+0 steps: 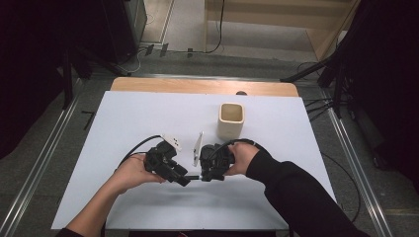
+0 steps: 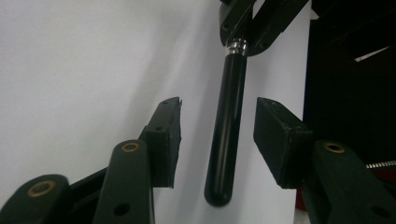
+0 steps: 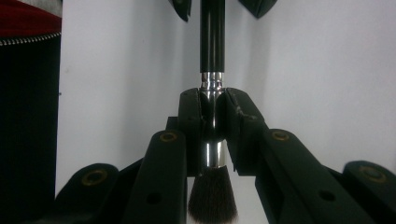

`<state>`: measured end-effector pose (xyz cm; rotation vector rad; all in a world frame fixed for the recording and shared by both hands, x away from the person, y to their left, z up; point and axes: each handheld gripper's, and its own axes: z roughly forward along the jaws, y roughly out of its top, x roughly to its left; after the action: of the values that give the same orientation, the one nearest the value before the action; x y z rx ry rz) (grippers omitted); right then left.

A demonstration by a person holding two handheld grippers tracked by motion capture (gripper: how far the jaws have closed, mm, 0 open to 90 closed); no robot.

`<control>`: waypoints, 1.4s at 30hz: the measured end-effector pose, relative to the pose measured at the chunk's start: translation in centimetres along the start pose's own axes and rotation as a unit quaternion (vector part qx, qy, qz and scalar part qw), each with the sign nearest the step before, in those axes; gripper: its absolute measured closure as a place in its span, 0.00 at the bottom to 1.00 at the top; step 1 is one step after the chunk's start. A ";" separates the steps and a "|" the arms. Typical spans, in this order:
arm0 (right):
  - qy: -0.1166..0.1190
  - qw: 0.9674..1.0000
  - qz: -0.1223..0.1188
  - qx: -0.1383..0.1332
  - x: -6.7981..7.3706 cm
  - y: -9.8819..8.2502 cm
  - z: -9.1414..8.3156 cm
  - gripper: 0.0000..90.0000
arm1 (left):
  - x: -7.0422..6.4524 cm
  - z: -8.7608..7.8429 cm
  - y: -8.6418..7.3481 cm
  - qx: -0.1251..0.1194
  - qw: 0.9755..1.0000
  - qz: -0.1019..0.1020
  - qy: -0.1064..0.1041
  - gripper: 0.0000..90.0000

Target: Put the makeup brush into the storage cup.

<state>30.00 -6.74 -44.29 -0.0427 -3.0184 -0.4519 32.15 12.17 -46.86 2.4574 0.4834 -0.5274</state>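
The right claw (image 3: pixel 214 135) is clamped on the silver ferrule of a makeup brush (image 3: pixel 213 56), the dark bristles hanging on the near side of its pads and the black handle running away from it. That handle lies between the pads of the left claw (image 2: pixel 217 140), which stand partway open on either side with a gap to each, not touching it. Both claws meet above the near middle of the white bench (image 1: pixel 148 108), the brush held level between them, handle toward the left claw. A cream square cup (image 1: pixel 231 120) stands behind them. Grey floor and dark stands surround the bench.
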 end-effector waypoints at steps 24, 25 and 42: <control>0.023 0.999 -0.022 -0.028 -0.3 0.3 0.0 0.87 | 0.4 1.0 0.0 0.025 0.997 0.000 -0.067 0.88; 0.023 0.999 -0.022 -0.028 -0.3 0.3 0.0 0.87 | 0.4 0.9 0.0 0.025 0.998 0.001 -0.065 0.88; 0.024 0.998 0.027 -0.044 -0.7 0.1 -0.4 0.41 | 0.7 0.7 -0.3 0.020 0.997 -0.008 -0.072 0.88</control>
<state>30.79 -6.76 -43.90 -0.1187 -2.9414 -0.5710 32.43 12.12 -47.78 2.4328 0.4375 -0.7210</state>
